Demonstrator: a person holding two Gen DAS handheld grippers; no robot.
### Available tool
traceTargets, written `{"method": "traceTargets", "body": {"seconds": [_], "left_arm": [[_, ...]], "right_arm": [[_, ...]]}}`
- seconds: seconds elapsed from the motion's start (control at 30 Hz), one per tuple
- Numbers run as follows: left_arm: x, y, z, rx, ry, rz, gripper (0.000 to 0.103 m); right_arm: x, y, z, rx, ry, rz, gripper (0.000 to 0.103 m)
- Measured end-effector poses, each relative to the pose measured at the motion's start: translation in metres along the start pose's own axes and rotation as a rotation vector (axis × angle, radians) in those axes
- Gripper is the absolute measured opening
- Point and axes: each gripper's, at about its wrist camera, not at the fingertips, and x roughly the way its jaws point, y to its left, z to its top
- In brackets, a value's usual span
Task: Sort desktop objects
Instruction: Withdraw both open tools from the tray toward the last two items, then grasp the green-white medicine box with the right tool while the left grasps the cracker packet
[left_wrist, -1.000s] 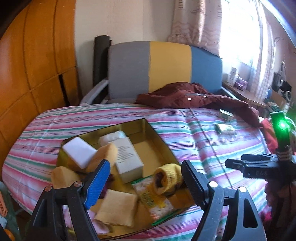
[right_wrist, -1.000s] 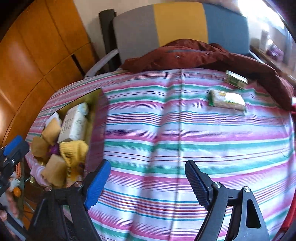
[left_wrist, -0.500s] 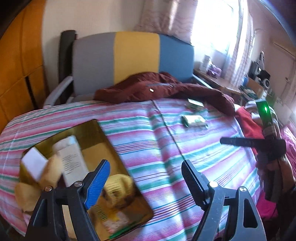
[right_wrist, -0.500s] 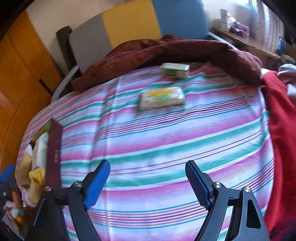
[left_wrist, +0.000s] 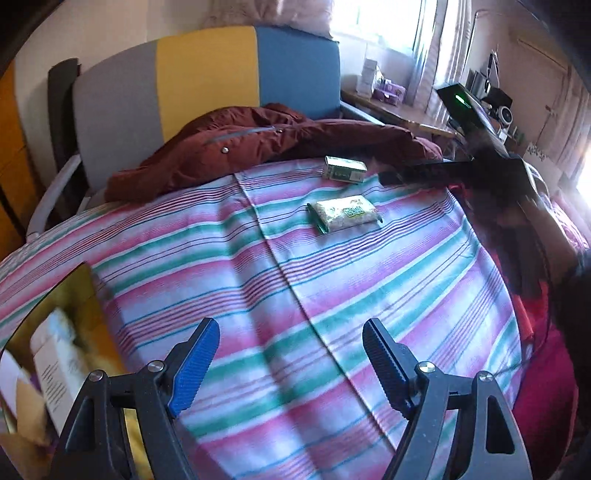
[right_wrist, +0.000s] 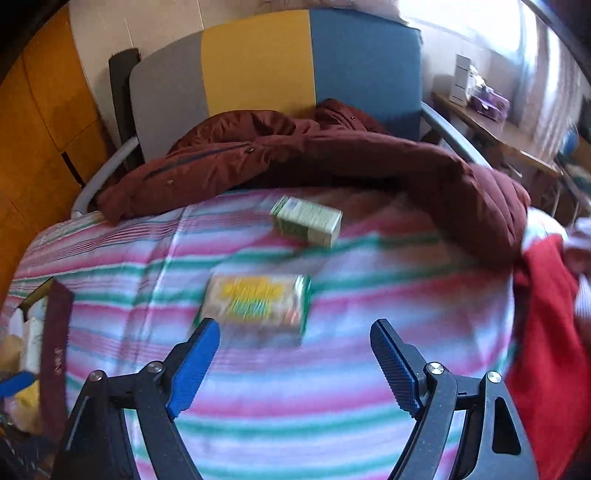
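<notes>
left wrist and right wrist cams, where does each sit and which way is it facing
Left wrist: rides on the left tool, over the near striped cloth, facing the chair; its own open fingers show, and the right tool reaches in from the right.
Right wrist: rides on the right tool, closer to the snack packet, facing the chair; only its own open fingers show.
Shared: snack packet, green box, maroon jacket, tin at left.

flat snack packet (right_wrist: 256, 304), green box (right_wrist: 306, 220) beyond
</notes>
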Motion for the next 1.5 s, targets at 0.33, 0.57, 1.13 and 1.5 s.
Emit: {"method": "traceTargets", "body": {"seconds": [0.33,0.57,1.13,1.5], "left_arm": [[0.038,0.011,0.023,-0.065,0.047,-0.026,0.082],[0.047,0.023,0.024,-0.101,0.072,-0.019,0.082],[0.093,-0.036,0.075,0.007,0.091,-0.062,0.085],[0.155,-0.082,0.108,0.489,0.113,-0.049,0.089]], "right_arm": [[0.074,-0.018,0.058,0.288,0.031,-0.011,0.103],[0.118,-0.010,0.072,0.336,0.089,-0.070,0.098],[0.024,-0.054,0.001,0.229,0.026,-0.004,0.076],[-0.004,-0.085,-0.004,0.288,-0.013,0.095,0.076]]}}
